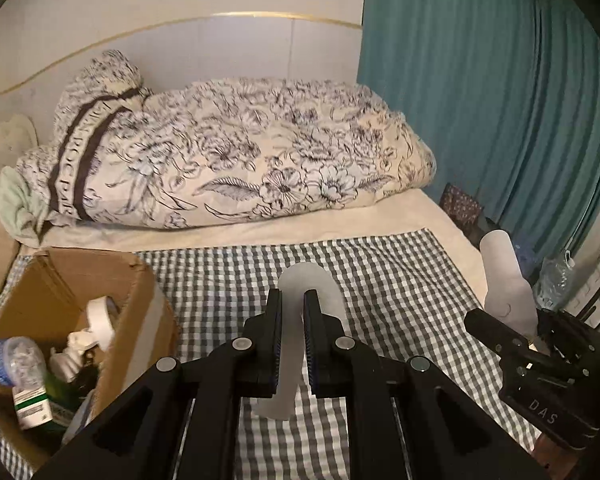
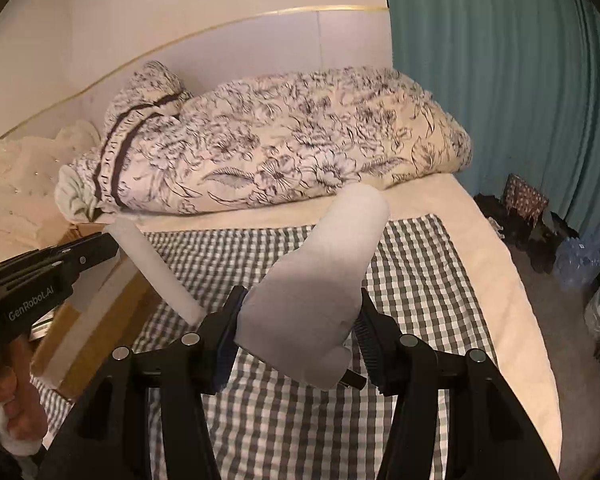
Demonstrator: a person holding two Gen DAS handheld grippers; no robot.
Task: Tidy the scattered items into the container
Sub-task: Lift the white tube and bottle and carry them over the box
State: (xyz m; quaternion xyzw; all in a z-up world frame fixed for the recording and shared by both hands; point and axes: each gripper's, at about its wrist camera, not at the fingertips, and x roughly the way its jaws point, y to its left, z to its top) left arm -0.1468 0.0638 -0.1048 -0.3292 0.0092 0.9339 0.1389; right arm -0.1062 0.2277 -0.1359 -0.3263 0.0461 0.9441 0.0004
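My left gripper (image 1: 293, 296) is shut on a thin white foam strip (image 1: 314, 276), held in the air above the checked cloth (image 1: 380, 280). The open cardboard box (image 1: 140, 320) stands low on the left, just beside the gripper. It holds a water bottle (image 1: 12, 360), a white tape roll (image 1: 100, 316), a small medicine box (image 1: 30, 404) and other items. My right gripper (image 2: 302, 300) is shut on a wider white foam piece (image 2: 340, 240), which sticks up past its fingers. In the right wrist view the left gripper (image 2: 104, 246) and its foam strip (image 2: 156, 268) appear at the left, over the box (image 2: 100, 320).
A rolled flowered quilt (image 1: 240, 152) lies across the back of the bed. A teal curtain (image 1: 480, 100) hangs on the right, with bags and water bottles (image 2: 576, 256) on the floor below it. A hand (image 2: 16, 400) grips the left tool's handle.
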